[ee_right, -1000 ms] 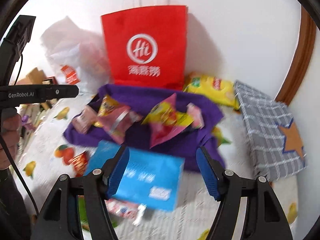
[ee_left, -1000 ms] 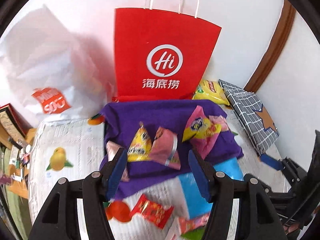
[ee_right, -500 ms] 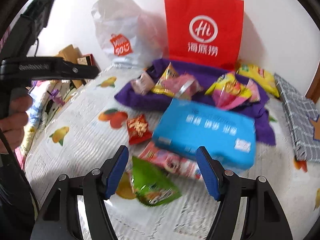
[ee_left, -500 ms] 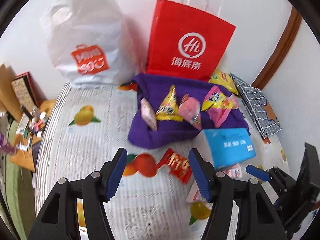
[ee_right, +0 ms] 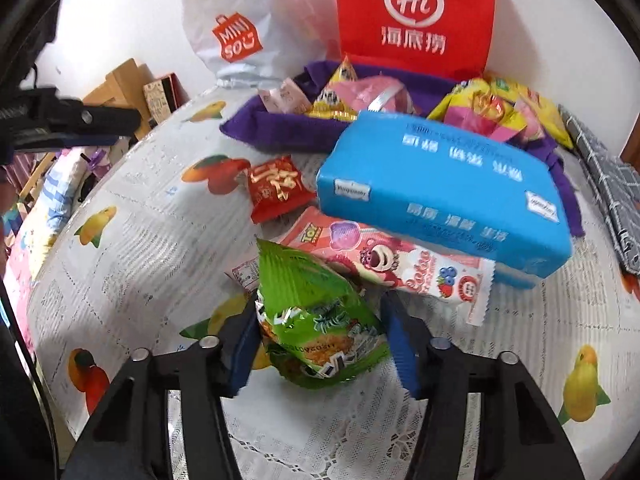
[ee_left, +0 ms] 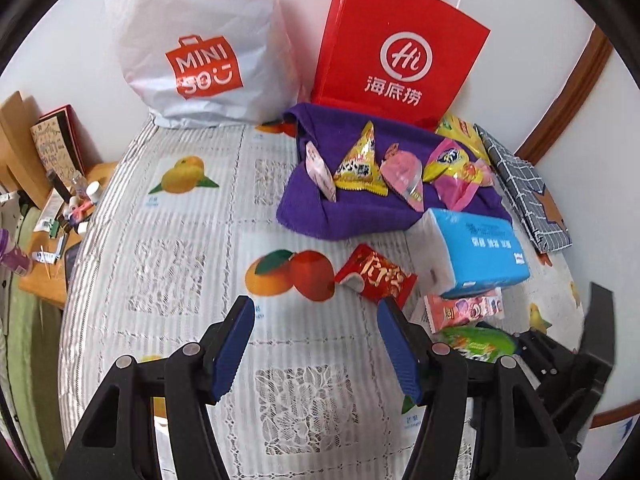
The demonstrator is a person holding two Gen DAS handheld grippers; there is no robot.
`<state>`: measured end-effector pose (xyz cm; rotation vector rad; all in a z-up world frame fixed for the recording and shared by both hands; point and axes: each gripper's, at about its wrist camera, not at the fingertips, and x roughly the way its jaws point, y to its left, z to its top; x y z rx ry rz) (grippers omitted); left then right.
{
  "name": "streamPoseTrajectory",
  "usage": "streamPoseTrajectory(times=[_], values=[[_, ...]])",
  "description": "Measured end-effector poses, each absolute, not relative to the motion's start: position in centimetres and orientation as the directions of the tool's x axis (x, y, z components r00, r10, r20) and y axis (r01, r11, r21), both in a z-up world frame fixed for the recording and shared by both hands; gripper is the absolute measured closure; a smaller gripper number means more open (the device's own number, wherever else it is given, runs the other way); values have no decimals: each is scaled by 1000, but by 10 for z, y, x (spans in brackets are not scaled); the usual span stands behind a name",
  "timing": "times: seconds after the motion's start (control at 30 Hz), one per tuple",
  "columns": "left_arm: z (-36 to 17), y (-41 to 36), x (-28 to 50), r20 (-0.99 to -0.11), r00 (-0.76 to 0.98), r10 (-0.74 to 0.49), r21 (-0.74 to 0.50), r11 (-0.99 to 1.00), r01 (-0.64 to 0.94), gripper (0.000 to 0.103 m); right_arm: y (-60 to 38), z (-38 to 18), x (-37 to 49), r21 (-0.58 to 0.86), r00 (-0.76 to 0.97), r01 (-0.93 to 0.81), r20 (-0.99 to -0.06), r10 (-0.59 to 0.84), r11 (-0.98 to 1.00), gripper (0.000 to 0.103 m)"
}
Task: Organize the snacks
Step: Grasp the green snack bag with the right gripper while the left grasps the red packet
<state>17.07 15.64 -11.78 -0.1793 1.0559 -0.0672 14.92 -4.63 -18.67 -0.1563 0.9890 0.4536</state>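
Observation:
A green snack packet point(ee_right: 316, 320) lies on the tablecloth between the open fingers of my right gripper point(ee_right: 320, 332); whether the pads touch it is unclear. It also shows in the left wrist view point(ee_left: 476, 342). A pink Toy Story packet point(ee_right: 384, 264) lies beside it, partly under a blue tissue pack point(ee_right: 444, 192). A red packet point(ee_right: 276, 188) lies to the left. Several snacks sit on a purple cloth point(ee_left: 320, 204). My left gripper point(ee_left: 316, 344) is open and empty above the cloth near the red packet point(ee_left: 376, 276).
A red paper bag point(ee_left: 400, 52) and a white plastic bag point(ee_left: 200, 48) stand against the back wall. A grey checked cloth bundle point(ee_left: 524, 188) lies at the right. A cluttered wooden side table point(ee_left: 48, 208) stands past the left edge. The tablecloth point(ee_left: 160, 280) has printed fruit.
Both grippers have pulled back from the purple cloth toward the front of the table. My right gripper has come down around the green packet, which now sits between its fingers.

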Motion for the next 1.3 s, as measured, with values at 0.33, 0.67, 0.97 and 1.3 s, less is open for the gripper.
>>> streamPoseTrajectory(times=[0.33,0.67,0.97,1.3], values=[[-157,121,186,-872,443,-206,-247,968,-35,41,-97,-163,135,22,566,-378,-786,250,925,49],[-184,99,221,-883,408,-233,-293,952,-89,41,-182,-165,137,23,609,-243,-774,171,970,48],[-198,93,251,-905,386,-179,-253,956,-150,41,-228,-173,148,99,617,-160,-767,177,982,48],[-198,79,240,-900,429,-73,-129,986,-103,65,-223,-183,152,73,606,-169,-779,162,983,48]])
